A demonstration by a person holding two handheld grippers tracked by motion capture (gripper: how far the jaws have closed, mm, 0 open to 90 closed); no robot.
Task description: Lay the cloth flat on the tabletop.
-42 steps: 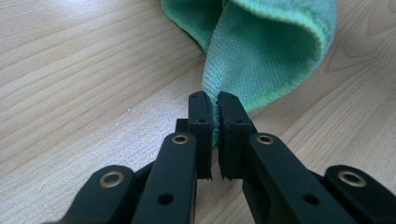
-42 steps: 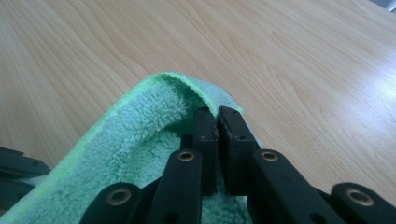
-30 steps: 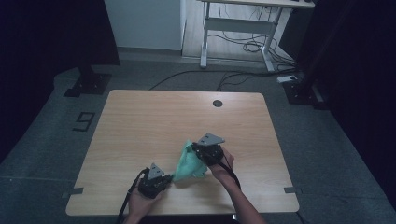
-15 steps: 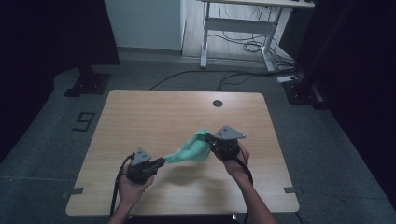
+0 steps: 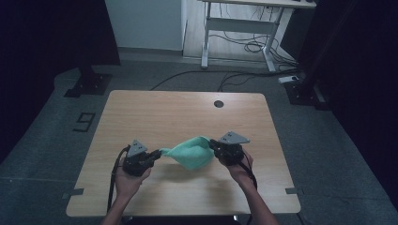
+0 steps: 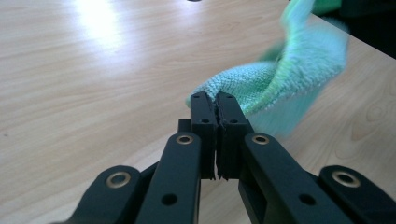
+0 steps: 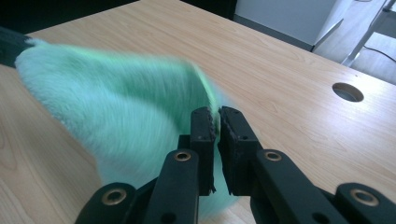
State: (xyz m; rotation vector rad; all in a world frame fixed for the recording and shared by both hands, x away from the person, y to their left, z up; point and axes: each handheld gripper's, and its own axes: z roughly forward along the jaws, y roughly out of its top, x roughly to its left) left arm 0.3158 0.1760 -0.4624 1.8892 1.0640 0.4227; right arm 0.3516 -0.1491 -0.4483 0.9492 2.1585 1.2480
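A green cloth point(image 5: 190, 152) hangs stretched between my two grippers above the front half of the wooden table point(image 5: 187, 110). My left gripper point(image 5: 159, 153) pinches its left corner; in the left gripper view the jaws point(image 6: 214, 100) are pressed together on the cloth point(image 6: 280, 79). My right gripper point(image 5: 212, 143) holds the right corner. In the right gripper view its tips point(image 7: 215, 116) stand a sliver apart with the cloth's edge point(image 7: 116, 102) between them; these jaws have just been opening slightly. The cloth sags in the middle, blurred by motion.
A round cable hole point(image 5: 218, 103) sits near the table's far edge, also visible as the hole point(image 7: 348, 92) in the right gripper view. Beyond the table are a white desk frame point(image 5: 237, 28), floor cables point(image 5: 244, 47) and a dark stand base point(image 5: 89, 84).
Both hands have risen and drawn apart, the left one further left and the right one to the right. The bunched cloth has been pulled out into a stretched, sagging span between them.
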